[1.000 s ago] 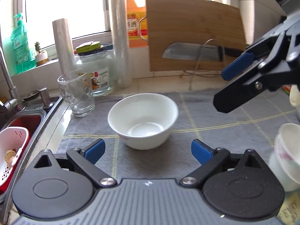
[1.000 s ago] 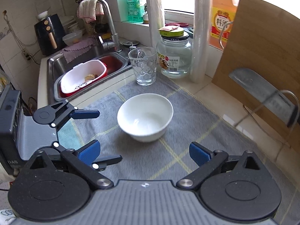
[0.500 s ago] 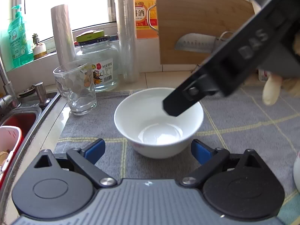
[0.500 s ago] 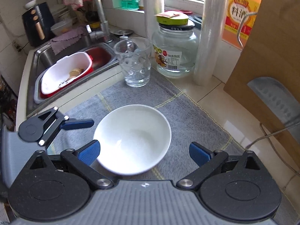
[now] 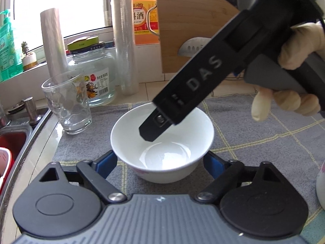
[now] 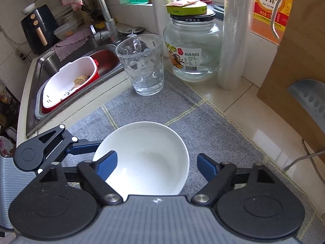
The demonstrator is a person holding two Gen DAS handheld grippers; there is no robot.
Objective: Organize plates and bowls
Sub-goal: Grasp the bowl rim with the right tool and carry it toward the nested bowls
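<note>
Behind the bowl, a bottle (labelled "料酒").

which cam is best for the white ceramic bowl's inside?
Right wrist: it looks down into the white ceramic bowl, with only one blue pad over the rim. Left wrist shows the bowl more side-on, its interior partly blocked by the right tool.
</note>
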